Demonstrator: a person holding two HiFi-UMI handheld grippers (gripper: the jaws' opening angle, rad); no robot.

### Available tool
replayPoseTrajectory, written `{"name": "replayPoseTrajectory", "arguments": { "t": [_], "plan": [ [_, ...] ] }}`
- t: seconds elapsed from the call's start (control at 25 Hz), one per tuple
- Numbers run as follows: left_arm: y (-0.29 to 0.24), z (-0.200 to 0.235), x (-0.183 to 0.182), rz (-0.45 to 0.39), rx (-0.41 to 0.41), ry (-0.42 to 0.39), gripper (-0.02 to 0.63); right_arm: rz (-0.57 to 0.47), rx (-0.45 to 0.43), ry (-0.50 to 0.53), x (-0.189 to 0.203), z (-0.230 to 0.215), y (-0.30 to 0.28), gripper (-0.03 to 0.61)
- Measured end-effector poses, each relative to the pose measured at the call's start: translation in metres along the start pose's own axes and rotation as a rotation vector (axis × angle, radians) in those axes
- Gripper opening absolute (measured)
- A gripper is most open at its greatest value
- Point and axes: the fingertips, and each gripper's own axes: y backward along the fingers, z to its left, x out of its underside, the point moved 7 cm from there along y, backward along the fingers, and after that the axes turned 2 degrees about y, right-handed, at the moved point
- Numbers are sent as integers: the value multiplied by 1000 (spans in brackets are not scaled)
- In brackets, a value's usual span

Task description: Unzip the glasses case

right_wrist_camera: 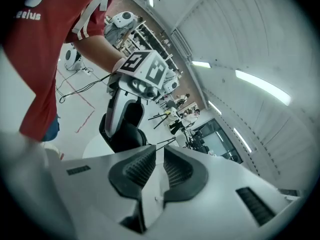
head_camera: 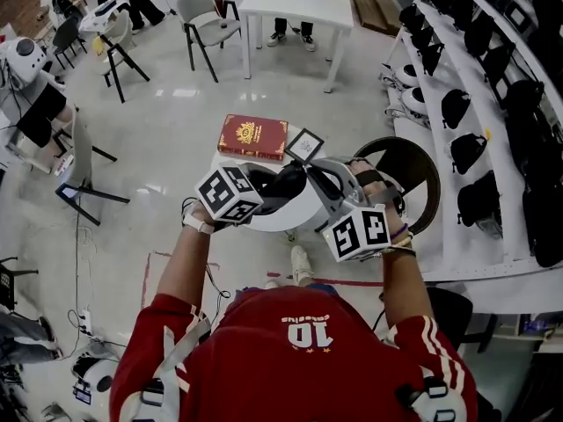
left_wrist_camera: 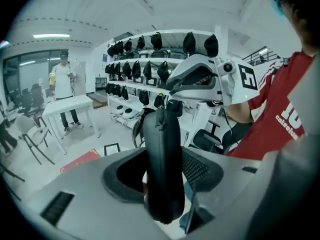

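Observation:
A black zip glasses case (left_wrist_camera: 162, 169) stands upright between the jaws of my left gripper (left_wrist_camera: 161, 156), which is shut on its sides. The head view shows the case (head_camera: 283, 183) held over a small round white table (head_camera: 290, 220), with the left gripper (head_camera: 262, 185) on its left and the right gripper (head_camera: 310, 181) close on its right. In the right gripper view the jaws of my right gripper (right_wrist_camera: 159, 149) stand a narrow slit apart. A thin dark strand from the case (right_wrist_camera: 125, 136) runs across the tips, and the pads do not press on it.
A red book (head_camera: 253, 136) and a small framed card (head_camera: 304, 145) lie at the table's far side. A dark round chair (head_camera: 406, 170) stands to the right, before shelves of black bags (head_camera: 466, 104). A white table (head_camera: 290, 7), chairs and people are farther back.

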Motion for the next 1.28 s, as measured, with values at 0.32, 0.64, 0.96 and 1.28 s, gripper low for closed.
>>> {"name": "replayPoseTrajectory", "arguments": {
  "t": [0.32, 0.64, 0.96, 1.28],
  "plan": [
    [8, 32, 2, -205, -68, 179, 216, -63, 37, -110, 27, -25, -16, 41],
    [19, 56, -11, -446, -120, 299, 218, -184, 109, -261, 46, -54, -31, 41],
    [18, 77, 2, -746, -204, 488, 219, -382, 249, -578, 71, -80, -29, 41],
    [-7, 87, 16, -797, -243, 593, 219, -461, 301, -781, 96, -85, -26, 21]
  ]
}}
